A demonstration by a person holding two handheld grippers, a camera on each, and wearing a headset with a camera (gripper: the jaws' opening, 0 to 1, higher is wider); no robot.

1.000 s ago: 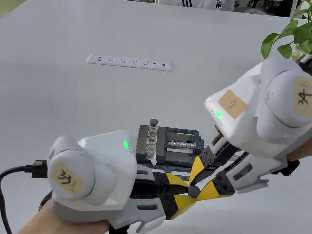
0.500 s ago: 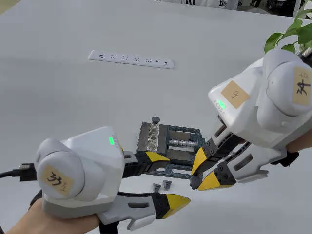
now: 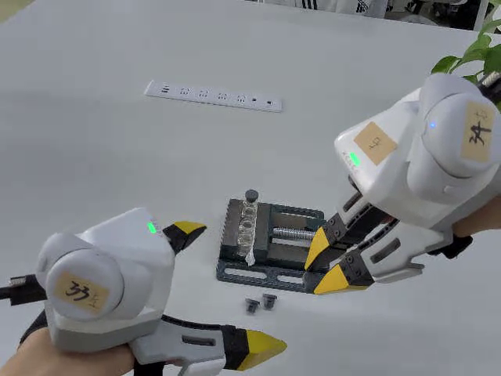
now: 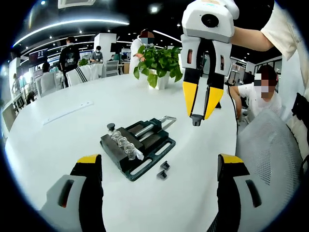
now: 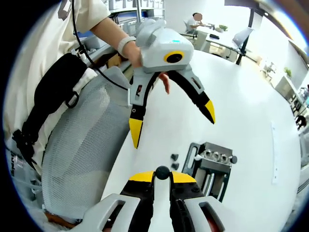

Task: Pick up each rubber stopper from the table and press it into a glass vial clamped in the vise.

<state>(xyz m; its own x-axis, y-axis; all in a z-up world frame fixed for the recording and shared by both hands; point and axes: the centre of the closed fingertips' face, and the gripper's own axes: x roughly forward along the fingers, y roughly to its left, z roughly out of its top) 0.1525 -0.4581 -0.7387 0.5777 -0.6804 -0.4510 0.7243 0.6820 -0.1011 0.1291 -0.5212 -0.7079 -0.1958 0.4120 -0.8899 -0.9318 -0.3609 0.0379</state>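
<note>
Over the table (image 3: 94,172), your left gripper (image 3: 229,287) is spread wide near the vise (image 3: 286,252), and your right gripper (image 3: 311,280) pinches one stopper (image 5: 162,172) at its very tips, raised beside the vials (image 3: 246,231), not over them. Held so slightly, it could twist or pop free if you press off-centre on a vial mouth. Two more stoppers (image 3: 252,305) lie loose just before the vise, touched by neither gripper.

Tabletop (image 3: 94,172): white, broad, curved edge.
Power strip (image 3: 213,95): white, far side.
Plant (image 4: 157,60): leafy, on tabletop.
Chair (image 5: 77,145): grey mesh.
Ceiling light (image 4: 72,24): curved strip.
</note>
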